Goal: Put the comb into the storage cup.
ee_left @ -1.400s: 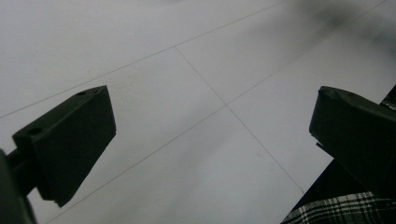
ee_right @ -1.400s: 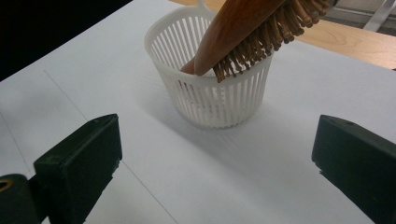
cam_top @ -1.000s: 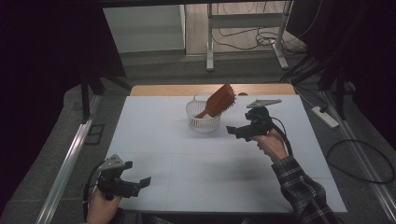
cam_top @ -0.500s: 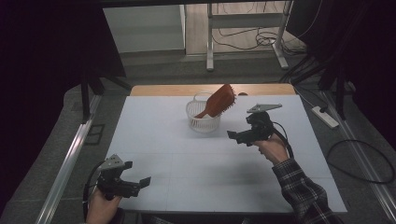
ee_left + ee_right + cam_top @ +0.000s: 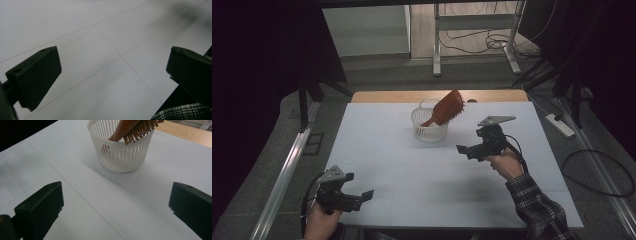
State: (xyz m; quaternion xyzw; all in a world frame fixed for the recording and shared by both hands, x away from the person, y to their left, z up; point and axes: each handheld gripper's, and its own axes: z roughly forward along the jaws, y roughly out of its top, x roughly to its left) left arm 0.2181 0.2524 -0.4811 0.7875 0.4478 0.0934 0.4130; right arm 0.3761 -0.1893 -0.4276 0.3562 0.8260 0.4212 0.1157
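White laminate covers the table (image 5: 412,185), and nearly everything worth placing sits relative to the white slatted basket (image 5: 429,126) toward its far edge. Since a second ago the right gripper (image 5: 464,149) has drawn back from that basket: it was close beside the rim, and it now hangs lower and nearer the person, to the basket's right and clear of it. Its jaws stand wide apart with nothing between them (the right gripper view looks straight between them at the basket's wall). Nothing else has shifted; the basket and what it holds sit where they were. I take that to mean the placing is done and the hand is pulling away, so little of the job remains beyond clearing off.

The left gripper (image 5: 367,195) rests well in front of the basket and off to its left, at the table's near edge, jaws likewise spread and empty over bare laminate.

The wooden hairbrush (image 5: 448,107) stands in the basket, handle end down inside the slats, paddle head leaning out over the rim on the basket's right side. Its long axis runs as a steep diagonal, low at the basket's floor and high toward the far right. The bristles (image 5: 140,131) face the right gripper, down and outward, overhanging the rim.
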